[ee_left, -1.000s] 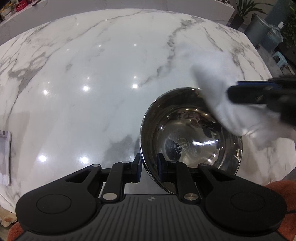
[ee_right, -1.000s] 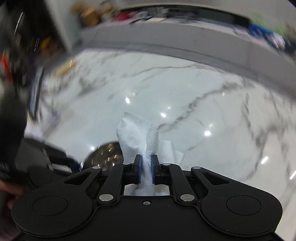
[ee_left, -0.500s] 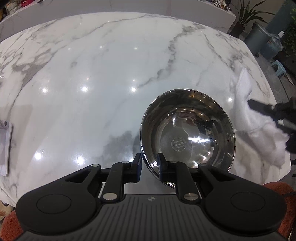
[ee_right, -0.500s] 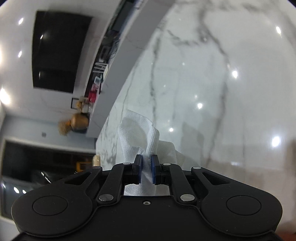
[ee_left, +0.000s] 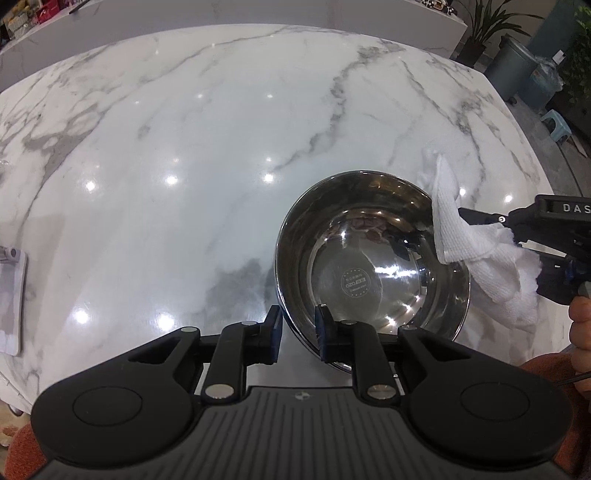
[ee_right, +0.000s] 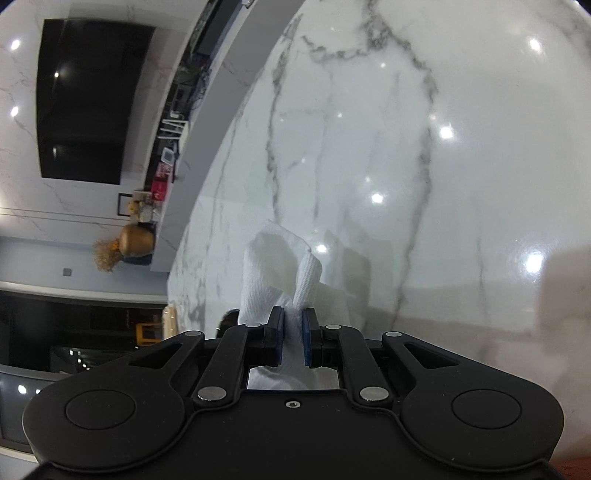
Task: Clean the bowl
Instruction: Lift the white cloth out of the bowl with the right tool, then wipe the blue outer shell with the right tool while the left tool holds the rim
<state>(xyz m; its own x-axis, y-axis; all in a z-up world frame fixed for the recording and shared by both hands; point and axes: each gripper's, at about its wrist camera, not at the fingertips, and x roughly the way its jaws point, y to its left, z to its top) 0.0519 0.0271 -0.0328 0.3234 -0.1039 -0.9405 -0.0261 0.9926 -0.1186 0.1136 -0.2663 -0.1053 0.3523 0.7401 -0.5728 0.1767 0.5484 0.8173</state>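
Observation:
A shiny steel bowl (ee_left: pixel 373 266) sits on the white marble table (ee_left: pixel 184 147), right of centre in the left wrist view. My left gripper (ee_left: pixel 298 334) is shut on the bowl's near rim, one finger inside and one outside. My right gripper (ee_right: pixel 293 334) is shut on a white paper towel (ee_right: pixel 280 273). In the left wrist view the right gripper (ee_left: pixel 546 240) comes in from the right, rolled on its side, and the paper towel (ee_left: pixel 469 236) hangs over the bowl's right rim. The bowl is not in the right wrist view.
A flat white object (ee_left: pixel 9 299) lies at the table's left edge. Bins (ee_left: pixel 524 70), a potted plant (ee_left: pixel 480 29) and a small stool (ee_left: pixel 557 125) stand on the floor beyond the far right corner. A long counter (ee_right: pixel 207 140) runs behind the table.
The right gripper swung the towel out of the bowl to the right, rolled onto its side, and now brings the towel back to the right rim. The left gripper and bowl stayed put.

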